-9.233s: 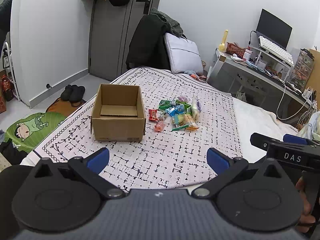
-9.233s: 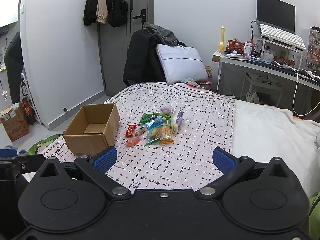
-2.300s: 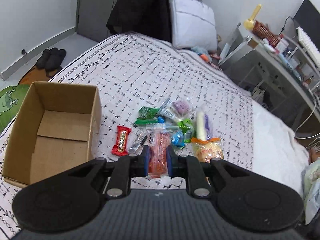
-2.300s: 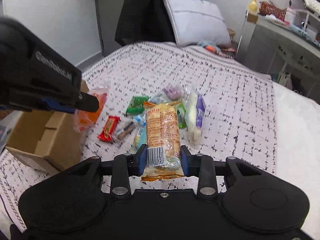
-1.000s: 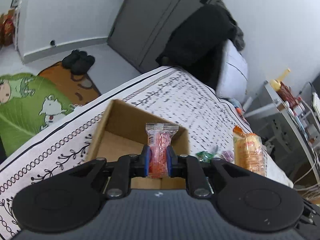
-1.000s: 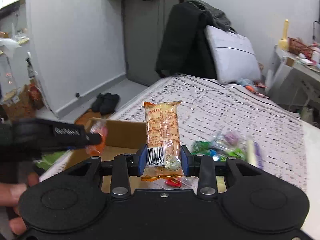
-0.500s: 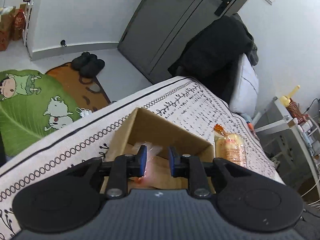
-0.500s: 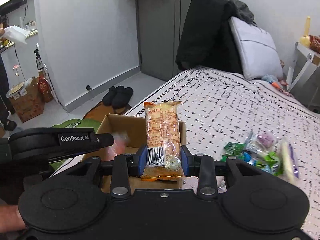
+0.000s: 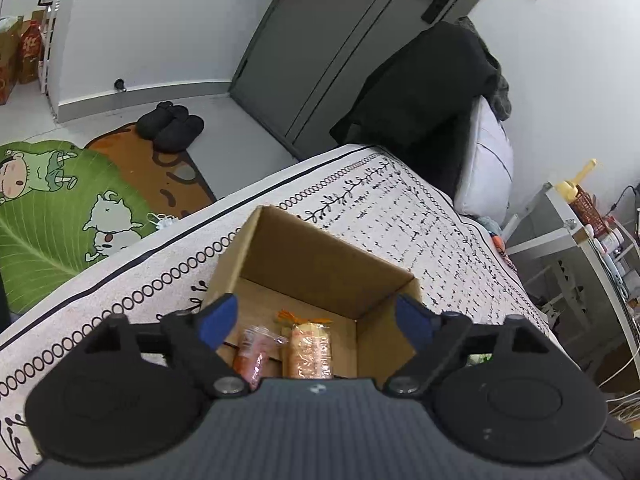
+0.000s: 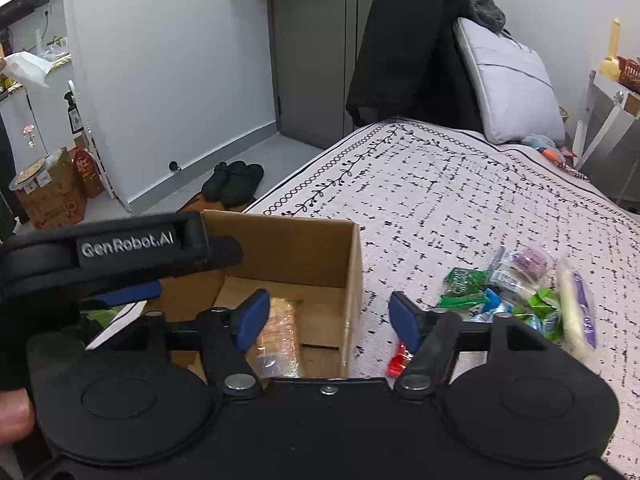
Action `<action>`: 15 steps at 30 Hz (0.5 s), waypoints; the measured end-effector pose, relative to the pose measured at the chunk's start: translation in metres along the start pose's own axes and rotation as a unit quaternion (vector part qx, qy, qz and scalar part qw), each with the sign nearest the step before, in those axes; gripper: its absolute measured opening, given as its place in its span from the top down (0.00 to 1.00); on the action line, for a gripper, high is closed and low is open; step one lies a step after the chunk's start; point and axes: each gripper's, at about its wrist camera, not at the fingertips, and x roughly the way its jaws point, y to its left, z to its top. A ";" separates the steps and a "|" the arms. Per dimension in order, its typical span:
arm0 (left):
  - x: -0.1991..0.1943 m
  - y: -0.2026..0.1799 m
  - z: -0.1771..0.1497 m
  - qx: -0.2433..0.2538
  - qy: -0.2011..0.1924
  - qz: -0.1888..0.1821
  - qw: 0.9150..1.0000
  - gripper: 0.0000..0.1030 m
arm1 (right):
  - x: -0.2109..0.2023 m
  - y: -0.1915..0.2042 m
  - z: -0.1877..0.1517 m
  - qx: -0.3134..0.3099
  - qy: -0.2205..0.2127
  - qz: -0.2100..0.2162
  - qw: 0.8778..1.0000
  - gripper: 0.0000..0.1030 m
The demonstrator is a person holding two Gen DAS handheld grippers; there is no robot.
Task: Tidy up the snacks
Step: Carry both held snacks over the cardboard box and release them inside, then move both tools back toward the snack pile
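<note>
An open cardboard box [image 9: 320, 256] [image 10: 354, 264] sits on the patterned bedspread. Inside it lie an orange snack packet [image 9: 253, 354] and a yellow biscuit packet [image 9: 307, 350] [image 10: 280, 330], side by side on the box floor. My left gripper [image 9: 316, 320] hangs open over the box, nothing between its blue pads. My right gripper [image 10: 326, 316] is also open, above the box's right wall. The left gripper's body [image 10: 120, 256] crosses the right wrist view at left. A pile of several wrapped snacks [image 10: 520, 292] lies on the bed to the right, with a red candy [image 10: 398, 360] near the box.
The bedspread's left edge [image 9: 120, 272] drops to a floor with a green mat [image 9: 52, 216] and black slippers [image 9: 172, 124]. A black coat on a chair [image 10: 404, 52] and a grey pillow [image 10: 508, 84] stand at the bed's head. A desk [image 9: 580, 248] is at right.
Both grippers have opened over the box. The orange packet and the yellow biscuit packet dropped from the jaws and now lie inside the box.
</note>
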 end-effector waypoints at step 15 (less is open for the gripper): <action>-0.013 -0.043 -0.008 0.058 -0.015 0.061 0.996 0.07 | -0.057 -0.080 -0.004 0.020 -0.013 -0.046 0.999 0.11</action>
